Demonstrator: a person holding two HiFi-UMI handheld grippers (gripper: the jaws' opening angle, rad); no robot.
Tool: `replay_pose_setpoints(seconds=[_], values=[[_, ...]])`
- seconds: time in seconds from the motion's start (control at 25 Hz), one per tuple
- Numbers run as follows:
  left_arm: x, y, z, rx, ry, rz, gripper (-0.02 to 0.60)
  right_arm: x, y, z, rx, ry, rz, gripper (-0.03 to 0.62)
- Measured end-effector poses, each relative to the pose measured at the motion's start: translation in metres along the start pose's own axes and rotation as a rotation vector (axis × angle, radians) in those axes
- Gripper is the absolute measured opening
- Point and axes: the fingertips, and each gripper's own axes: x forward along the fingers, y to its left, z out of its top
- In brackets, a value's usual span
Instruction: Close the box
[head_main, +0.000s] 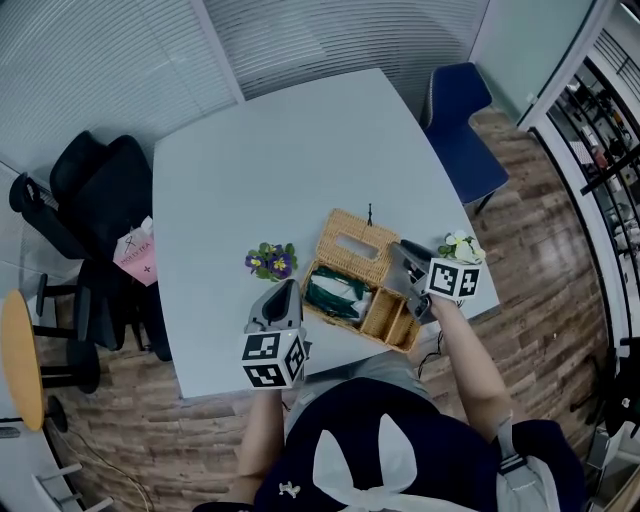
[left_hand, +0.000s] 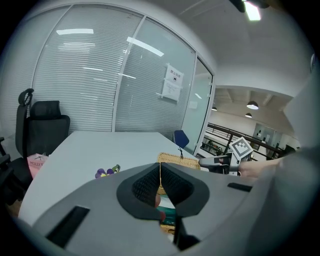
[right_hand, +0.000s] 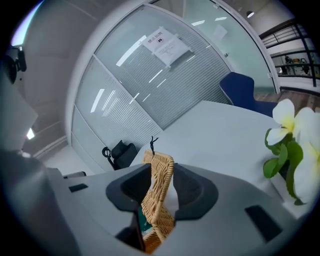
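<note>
An open wicker box (head_main: 385, 316) stands near the table's front edge, with green contents (head_main: 335, 290) inside. Its lid (head_main: 355, 245) leans back, upright. My right gripper (head_main: 405, 262) is at the lid's right edge. In the right gripper view the lid (right_hand: 159, 190) stands between the jaws of that gripper (right_hand: 161, 175), close against the left pad, with a thin gap at the right one. My left gripper (head_main: 283, 292) hovers by the box's left side. Its jaws (left_hand: 160, 172) are shut on nothing and aim over the box (left_hand: 177, 160).
A purple flower sprig (head_main: 271, 261) lies left of the box. A white flower pot (head_main: 460, 247) stands right of it, close beside my right gripper. A blue chair (head_main: 462, 130) is at the far right, black chairs (head_main: 105, 200) and a pink bag (head_main: 137, 252) at the left.
</note>
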Motion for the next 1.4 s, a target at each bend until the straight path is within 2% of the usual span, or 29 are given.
replay_pose_setpoints(seconds=[0.24,0.52,1.12,1.4], values=[[-0.007,-0.003,-0.001,0.006,-0.006,-0.001,0.024,-0.008,0.009,-0.002,-0.149,0.01,-0.025,0.097],[-0.016,-0.005,-0.002,0.009,-0.015,0.002,0.025,-0.015,0.017,0.0,-0.313,-0.005,-0.101,0.048],[-0.036,-0.01,-0.012,0.008,-0.025,0.012,0.023,-0.032,0.049,-0.006,-0.511,-0.051,-0.113,0.038],[-0.047,-0.012,-0.017,0.009,-0.033,0.01,0.024,-0.037,0.061,-0.011,-0.593,-0.049,-0.151,0.035]])
